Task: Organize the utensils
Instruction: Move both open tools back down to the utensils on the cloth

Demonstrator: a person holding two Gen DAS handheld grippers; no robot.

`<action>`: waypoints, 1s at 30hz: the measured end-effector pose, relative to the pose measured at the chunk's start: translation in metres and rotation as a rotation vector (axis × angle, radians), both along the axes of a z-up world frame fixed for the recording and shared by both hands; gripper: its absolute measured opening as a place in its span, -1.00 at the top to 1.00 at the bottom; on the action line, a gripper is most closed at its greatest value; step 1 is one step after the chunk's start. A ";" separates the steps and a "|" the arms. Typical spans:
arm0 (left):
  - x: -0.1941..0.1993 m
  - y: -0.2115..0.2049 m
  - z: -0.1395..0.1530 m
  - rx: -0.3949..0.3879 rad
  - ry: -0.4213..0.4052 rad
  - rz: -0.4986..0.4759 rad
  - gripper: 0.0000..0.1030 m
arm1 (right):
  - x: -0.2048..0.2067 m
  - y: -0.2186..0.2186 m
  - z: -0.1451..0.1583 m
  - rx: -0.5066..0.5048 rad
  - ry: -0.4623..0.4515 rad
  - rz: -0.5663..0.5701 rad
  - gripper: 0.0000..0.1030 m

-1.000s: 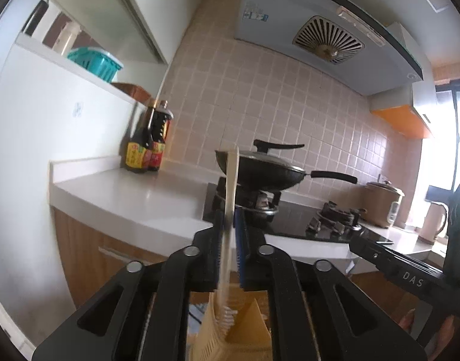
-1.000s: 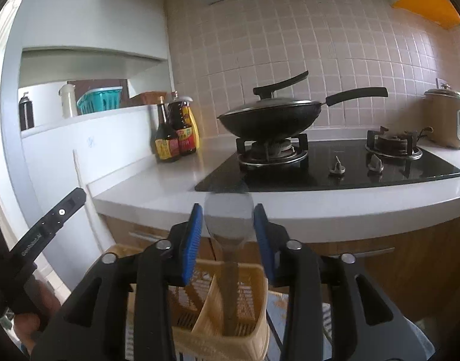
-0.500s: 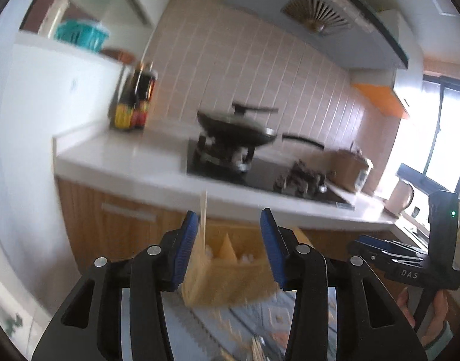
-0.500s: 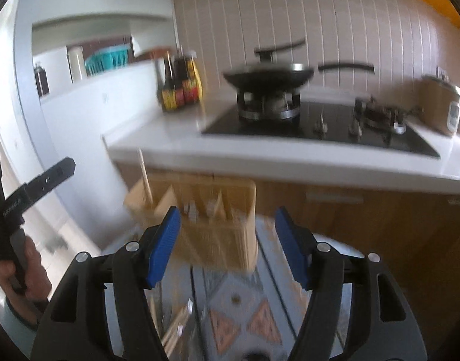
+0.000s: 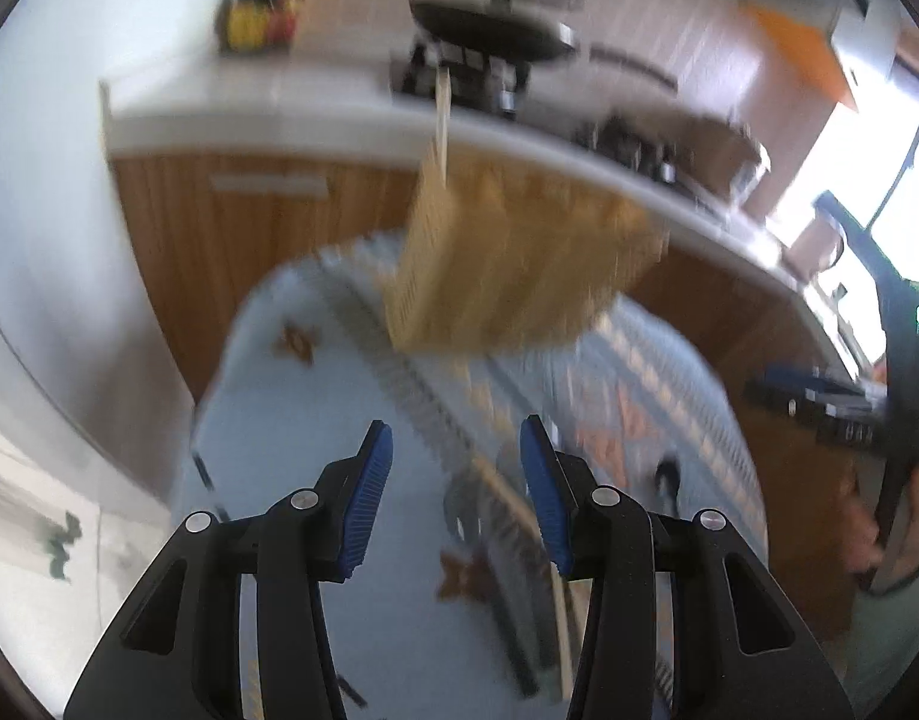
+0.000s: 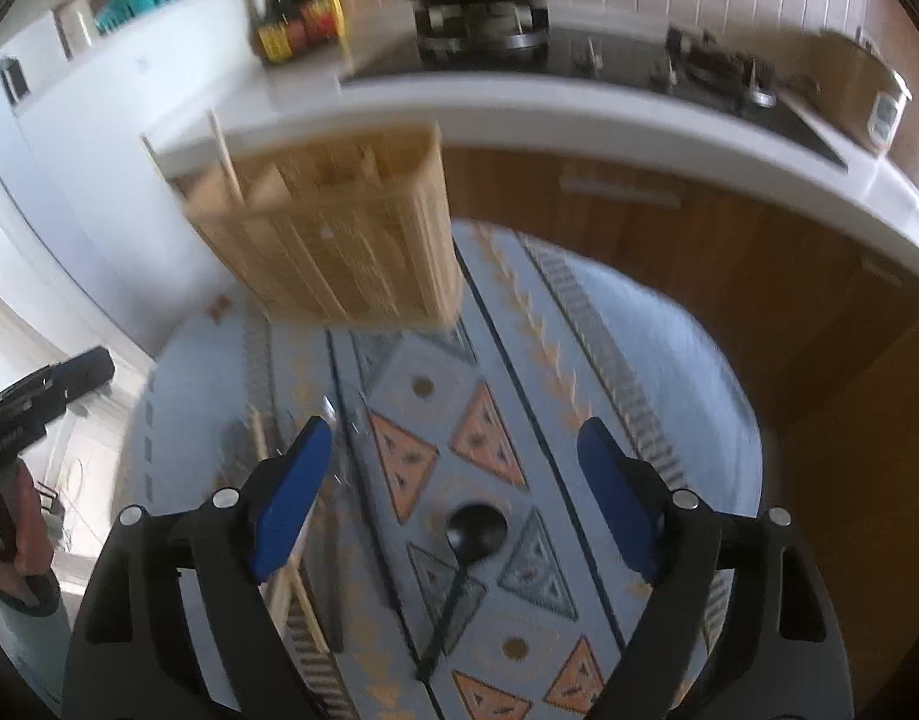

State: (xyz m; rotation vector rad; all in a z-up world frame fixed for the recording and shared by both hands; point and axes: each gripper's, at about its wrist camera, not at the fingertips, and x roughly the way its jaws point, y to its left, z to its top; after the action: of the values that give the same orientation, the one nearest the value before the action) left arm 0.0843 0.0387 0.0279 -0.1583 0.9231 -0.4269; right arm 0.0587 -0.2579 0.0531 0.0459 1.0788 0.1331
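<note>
Reaching for the next utensil, we should bring the right tongs (image 6: 447, 492), spread wide and empty, down over the black spoon (image 6: 459, 564) on the patterned surface (image 6: 609, 360). The left tongs (image 5: 453, 498) are released too. The holder (image 6: 345, 228) stands beyond. Only the right view shows the spoon clearly; the left is blurred.

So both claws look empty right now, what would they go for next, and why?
Probably the right gripper lowers onto the black spoon lying on the patterned mat. Its jaws are open with the spoon between them, and the wooden holder is close behind. The left gripper is open too.
</note>
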 end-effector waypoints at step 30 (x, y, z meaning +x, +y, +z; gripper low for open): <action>0.003 -0.055 -0.086 0.266 0.199 -0.158 0.07 | -0.015 -0.003 -0.110 -0.034 0.351 0.024 -0.41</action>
State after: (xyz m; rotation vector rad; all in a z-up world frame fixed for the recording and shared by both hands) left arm 0.0872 -0.0159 -0.0584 0.1184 1.1840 -0.4353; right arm 0.0436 -0.2611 -0.0564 0.0259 1.4317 0.1309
